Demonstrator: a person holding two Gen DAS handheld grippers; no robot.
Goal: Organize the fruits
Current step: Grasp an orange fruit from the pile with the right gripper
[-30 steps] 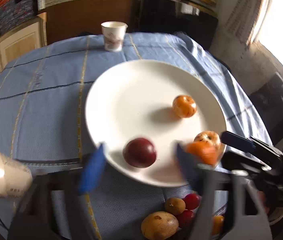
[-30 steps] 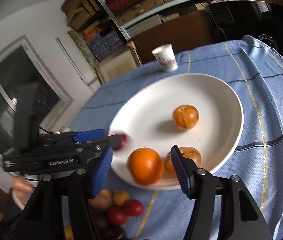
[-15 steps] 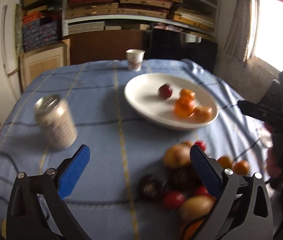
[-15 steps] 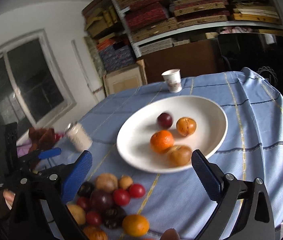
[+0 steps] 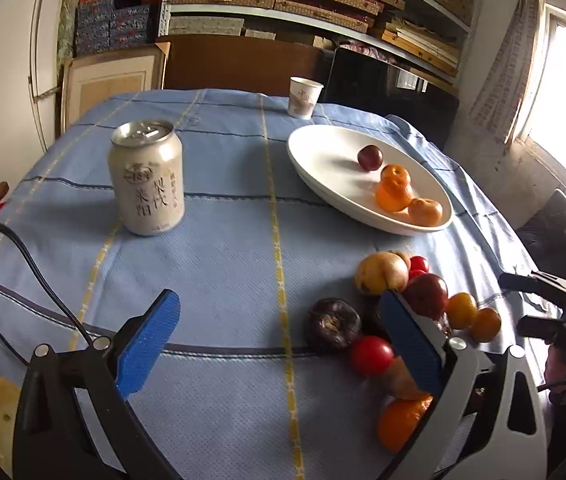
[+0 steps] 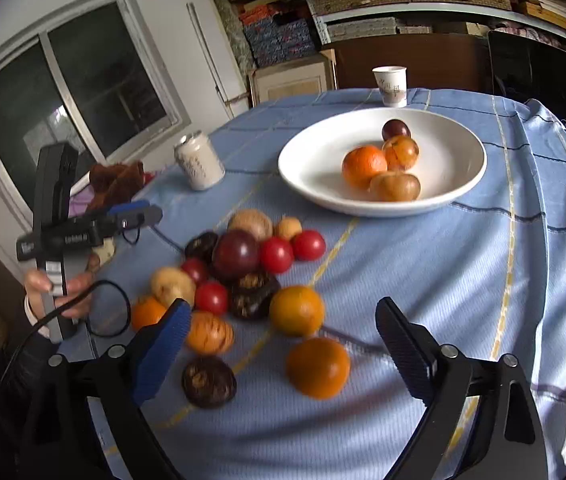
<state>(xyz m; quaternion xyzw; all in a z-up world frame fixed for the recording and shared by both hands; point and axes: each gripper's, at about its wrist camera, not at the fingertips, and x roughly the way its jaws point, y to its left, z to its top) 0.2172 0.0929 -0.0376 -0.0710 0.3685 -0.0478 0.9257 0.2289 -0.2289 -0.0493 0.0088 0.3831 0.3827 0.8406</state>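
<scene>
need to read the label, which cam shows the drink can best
The left wrist view. The drink can stands upright, close and sharp on the blue tablecloth, its printed label facing the camera and its top visible. In the right wrist view the same can is farther off, small and slightly blurred, so its print cannot be read.

The counter's cloth (image 5: 223, 264) is light blue with yellow and dark blue stripes. White plate (image 6: 459, 152) has orange, brownish and dark red fruit. Near pile (image 6: 243, 276) mixes red, orange, tan and blackish-purple. Can (image 5: 147, 178) is cream with dark lettering.
</scene>
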